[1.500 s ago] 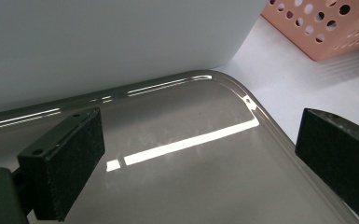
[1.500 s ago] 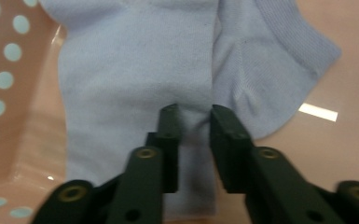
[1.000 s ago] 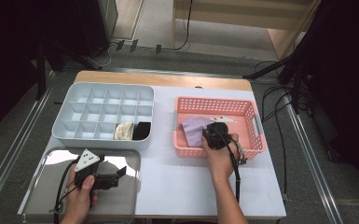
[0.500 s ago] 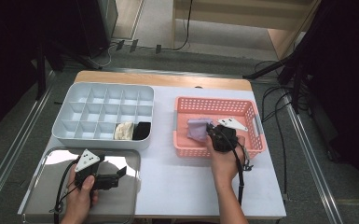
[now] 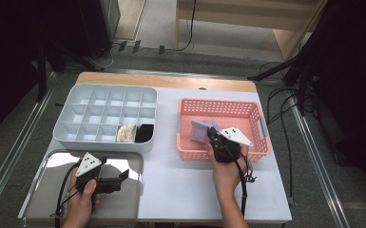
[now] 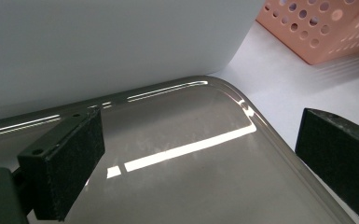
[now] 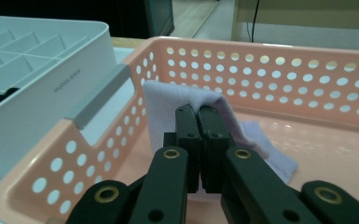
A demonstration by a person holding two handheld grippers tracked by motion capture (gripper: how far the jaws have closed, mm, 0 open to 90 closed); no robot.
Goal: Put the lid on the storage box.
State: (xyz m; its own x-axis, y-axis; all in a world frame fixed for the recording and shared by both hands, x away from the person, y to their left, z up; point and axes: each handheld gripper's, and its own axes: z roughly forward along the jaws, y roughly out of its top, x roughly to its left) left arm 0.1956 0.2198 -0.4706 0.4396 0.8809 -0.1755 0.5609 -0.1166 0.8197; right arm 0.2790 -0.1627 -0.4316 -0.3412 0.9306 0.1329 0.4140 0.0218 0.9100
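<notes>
A lavender cloth (image 5: 199, 128) lies in the pink perforated basket (image 5: 218, 102). My right gripper (image 5: 211, 136) is shut on a raised fold of that cloth (image 7: 168, 99), and the rest drapes down onto the basket floor. In the right gripper view the jaws (image 7: 198, 114) meet with the fabric pinched over their tips. My left gripper (image 5: 122, 176) rests low over the shiny metal tray (image 5: 47, 202), open. Its pads (image 6: 70, 156) stand wide apart with nothing between them.
A grey compartment organizer (image 5: 100, 102) sits at the back left, with a cream item (image 5: 126, 133) and a black item (image 5: 144, 133) in its front row. White tabletop (image 5: 171, 185) lies between tray and basket. Cables run along the floor at the right.
My right hand has shifted a little to the right and up inside the basket, pulling the cloth up with it, and has rolled so its grey plate shows. The left hand stayed still.
</notes>
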